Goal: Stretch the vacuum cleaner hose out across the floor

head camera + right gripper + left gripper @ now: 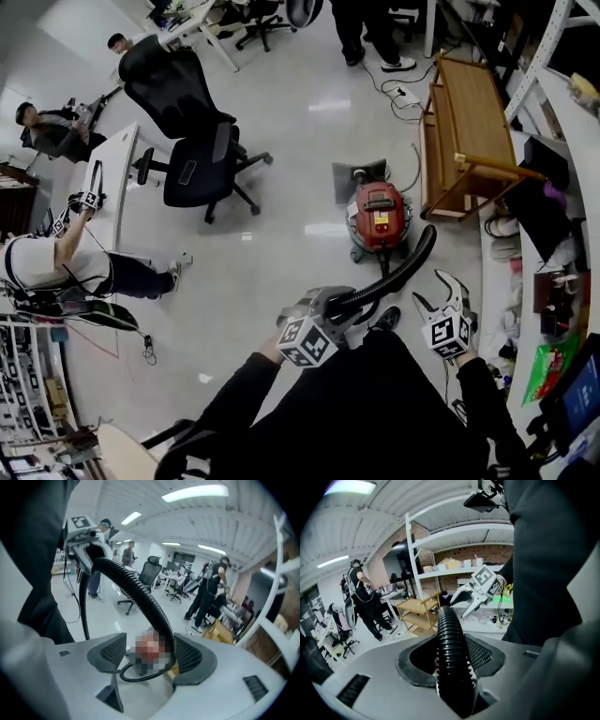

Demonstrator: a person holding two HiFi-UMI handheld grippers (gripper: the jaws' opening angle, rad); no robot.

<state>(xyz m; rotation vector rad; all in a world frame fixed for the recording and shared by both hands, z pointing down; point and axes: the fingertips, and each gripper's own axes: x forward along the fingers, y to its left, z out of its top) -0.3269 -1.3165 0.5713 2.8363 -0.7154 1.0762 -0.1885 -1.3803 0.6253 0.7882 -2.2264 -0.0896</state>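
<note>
A red vacuum cleaner [379, 217] stands on the glossy floor ahead of me. Its black ribbed hose [405, 270] arcs up from the machine and back to my left gripper [336, 306], which is shut on the hose's end. In the left gripper view the hose [450, 637] sits squeezed between the two pads [481, 652] and runs away from the camera. My right gripper [432, 292] hangs just right of the hose, open, with nothing held. In the right gripper view the hose [139, 594] curves across in front of its spread jaws, from the left gripper [86, 540] down towards the vacuum.
A black office chair [192, 141] stands left of the vacuum and a wooden cart [466, 131] right of it. Cables and a power strip [407, 94] lie behind. A person [66, 264] crouches by a white desk [116, 184] at left. Shelving [553, 281] lines the right side.
</note>
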